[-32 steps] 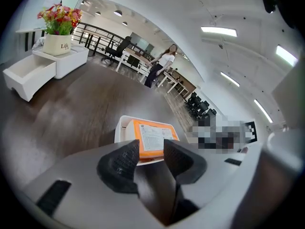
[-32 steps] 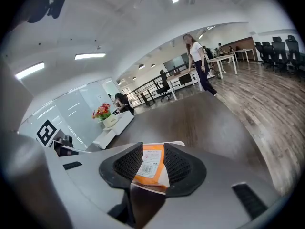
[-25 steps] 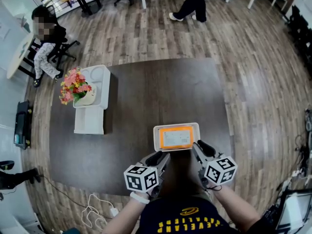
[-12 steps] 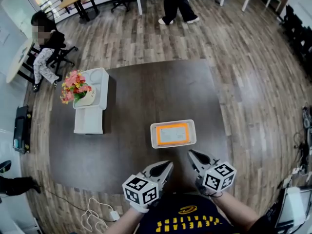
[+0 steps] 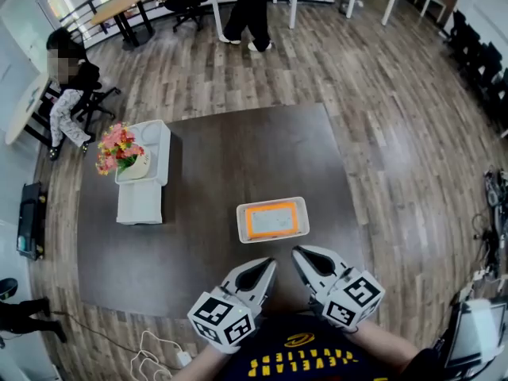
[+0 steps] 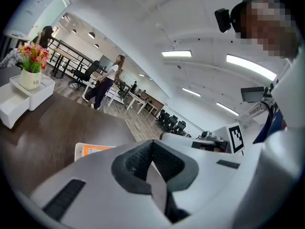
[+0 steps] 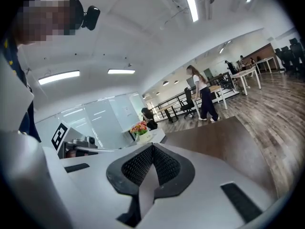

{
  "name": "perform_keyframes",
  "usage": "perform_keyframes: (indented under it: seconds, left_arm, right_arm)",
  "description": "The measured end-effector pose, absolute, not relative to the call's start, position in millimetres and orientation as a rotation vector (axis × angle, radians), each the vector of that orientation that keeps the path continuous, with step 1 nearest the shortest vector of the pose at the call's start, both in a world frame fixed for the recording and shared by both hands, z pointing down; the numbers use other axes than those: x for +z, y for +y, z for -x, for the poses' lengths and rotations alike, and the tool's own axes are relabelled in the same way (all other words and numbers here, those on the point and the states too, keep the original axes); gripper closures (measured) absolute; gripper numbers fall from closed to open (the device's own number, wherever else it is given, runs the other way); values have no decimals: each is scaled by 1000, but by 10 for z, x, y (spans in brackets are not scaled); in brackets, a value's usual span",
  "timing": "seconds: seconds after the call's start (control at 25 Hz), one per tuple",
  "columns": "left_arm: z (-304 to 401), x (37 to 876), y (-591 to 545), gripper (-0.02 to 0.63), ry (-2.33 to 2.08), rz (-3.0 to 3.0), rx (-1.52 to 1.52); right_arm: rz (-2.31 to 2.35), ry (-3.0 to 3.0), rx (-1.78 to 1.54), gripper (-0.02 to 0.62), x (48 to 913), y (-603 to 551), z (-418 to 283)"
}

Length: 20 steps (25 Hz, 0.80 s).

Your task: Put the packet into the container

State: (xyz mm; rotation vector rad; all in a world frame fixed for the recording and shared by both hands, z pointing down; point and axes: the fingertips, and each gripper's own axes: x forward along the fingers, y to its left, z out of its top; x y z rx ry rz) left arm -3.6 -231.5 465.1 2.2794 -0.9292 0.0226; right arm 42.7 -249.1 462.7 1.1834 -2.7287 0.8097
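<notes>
Packet [image 5: 273,221] lies flat inside the white container [image 5: 272,202], orange face up. The container sits on the dark table [image 5: 238,157], near the edge closest to the person. Both grippers are held close in front of the person's chest, over that edge and apart from the container. The left gripper [image 5: 268,264] angles forward and to the right. The right gripper [image 5: 300,254] angles forward and to the left, so their tips converge below the container without touching. Each gripper's own view looks out almost level across the room, so neither points steeply down. The left gripper's jaws are pressed together with nothing between them, and so are the right gripper's. At the table's far left stands a flower pot [image 5: 131,161] on a white box [image 5: 143,201].
</notes>
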Motion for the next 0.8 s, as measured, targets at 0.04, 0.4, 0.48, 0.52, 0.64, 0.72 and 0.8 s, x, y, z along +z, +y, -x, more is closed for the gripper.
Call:
perform_keyframes:
  seconds: [0.04, 0.4, 0.48, 0.52, 0.64, 0.72, 0.8]
  left_arm:
    - [45, 4610, -2323, 606, -941, -2286, 20]
    - [56, 4471, -2326, 606, -1019, -2369, 52]
    - [61, 4471, -2342, 606, -1016, -2370, 50]
    - [62, 4474, -2347, 606, -1015, -2370, 49]
    - [46, 4472, -2345, 606, -1012, -2366, 49]
    - [36, 4466, -2344, 606, -1013, -2369, 45]
    - [38, 4459, -2352, 606, -1016, -2374, 41]
  right_arm:
    - [-1195, -2745, 802, 584, 4579, -2485, -425]
    - [-1214, -2762, 724, 584, 4507, -2391, -417]
    - [-1209, -2766, 722, 584, 4508, -2389, -397]
    - [-1206, -2767, 721, 584, 4508, -2387, -391]
    - [-1208, -2765, 722, 584, 4505, -2372, -403]
    - [-1214, -2764, 721, 584, 4495, -2368, -421]
    - [-1217, -2764, 714, 584, 4480, -2374, -424]
